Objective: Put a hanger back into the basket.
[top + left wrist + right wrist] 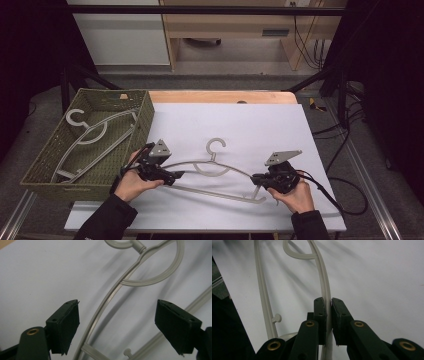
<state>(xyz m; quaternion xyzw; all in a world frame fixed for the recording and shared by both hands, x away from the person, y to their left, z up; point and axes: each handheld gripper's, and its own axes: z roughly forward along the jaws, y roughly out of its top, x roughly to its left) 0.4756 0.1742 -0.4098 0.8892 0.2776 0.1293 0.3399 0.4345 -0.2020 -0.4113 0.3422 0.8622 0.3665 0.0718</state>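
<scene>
White tabletop [260, 125] lay under my claws: my right gripper [328, 305] clamped the hanger [215, 172] arm, my left gripper [116, 320] stood apart astride the other arm, where closing off-centre could have twisted it from my right grip.

**Open mat ahead, basket blocks your left**

The white mat on the worktop [260, 120] is bare beyond the hanger [215, 172]; you can pass there. The woven basket [145, 120] stands just beside your left gripper [172, 176], its wall in the way on that side. The hanger arm runs between that gripper's spread fingers [65, 326], untouched. Your right gripper [256, 178] sits clamped on the hanger's other arm, near the mat's right edge.
</scene>
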